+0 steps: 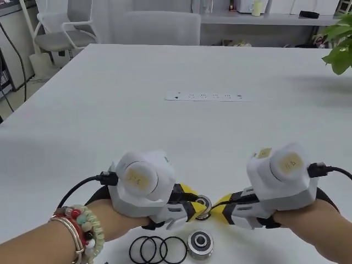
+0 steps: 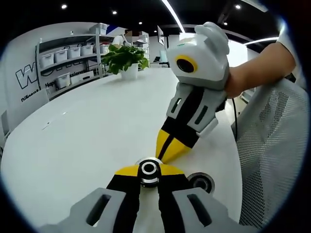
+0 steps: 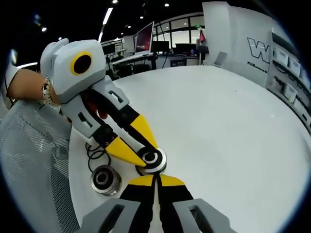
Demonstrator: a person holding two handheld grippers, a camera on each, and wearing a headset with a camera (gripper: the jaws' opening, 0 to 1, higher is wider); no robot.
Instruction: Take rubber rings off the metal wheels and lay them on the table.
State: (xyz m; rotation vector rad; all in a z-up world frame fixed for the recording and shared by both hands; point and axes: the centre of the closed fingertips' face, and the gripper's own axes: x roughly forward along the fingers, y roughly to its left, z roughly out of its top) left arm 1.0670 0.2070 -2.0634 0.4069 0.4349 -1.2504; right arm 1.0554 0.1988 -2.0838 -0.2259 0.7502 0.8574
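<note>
Wall lettering [image 3: 256, 48] begins with a large "W"; the rest is unreadable. There are two silver metal wheels. The clamped wheel [image 2: 148, 170] sits gripped between the left gripper's [image 2: 148, 174] yellow jaws. The second wheel [image 1: 201, 243] rests on the white table [image 1: 176, 126] beside three loose black rubber rings [image 1: 158, 249]. The right gripper [image 3: 156, 178] is clenched, its tips touching the clamped wheel's rim.

Opposed close gripper views share one wheel [image 2: 148, 170].
</note>
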